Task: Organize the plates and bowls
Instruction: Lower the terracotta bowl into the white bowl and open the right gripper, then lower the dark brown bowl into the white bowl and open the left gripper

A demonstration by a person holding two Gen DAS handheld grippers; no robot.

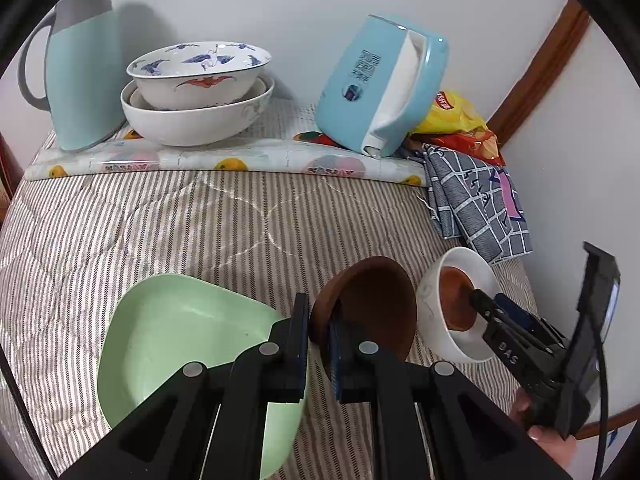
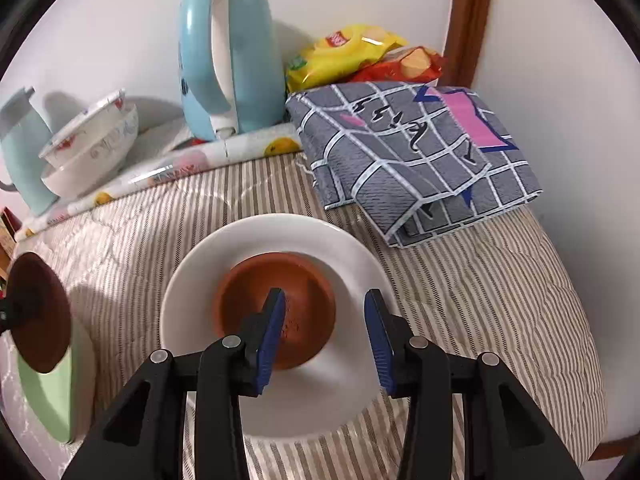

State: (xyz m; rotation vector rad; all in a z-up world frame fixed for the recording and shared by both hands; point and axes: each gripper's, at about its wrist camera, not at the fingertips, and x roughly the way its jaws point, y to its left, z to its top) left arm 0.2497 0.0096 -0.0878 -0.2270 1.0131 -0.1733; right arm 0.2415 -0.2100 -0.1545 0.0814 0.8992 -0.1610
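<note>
My left gripper [image 1: 320,320] is shut on the rim of a dark brown bowl [image 1: 372,300], which hangs tilted on edge just above a pale green plate [image 1: 172,340] on the striped quilt. In the right wrist view that held bowl [image 2: 38,312] shows at the far left over the green plate [image 2: 44,392]. My right gripper [image 2: 324,296] stands open over a white bowl [image 2: 280,228] with a smaller reddish-brown bowl [image 2: 256,284] resting inside it. Its pads press on nothing. The left wrist view shows the right gripper [image 1: 490,300] reaching into the white bowl [image 1: 432,292].
At the back, on a fruit-patterned mat, stand a teal jug [image 1: 84,68], two stacked painted white bowls [image 1: 196,80] and a tilted blue appliance [image 1: 380,84]. Snack bags [image 1: 456,116] and a folded checked cloth [image 2: 420,160] fill the right corner by the wall. A hand [image 1: 552,440] holds the right gripper.
</note>
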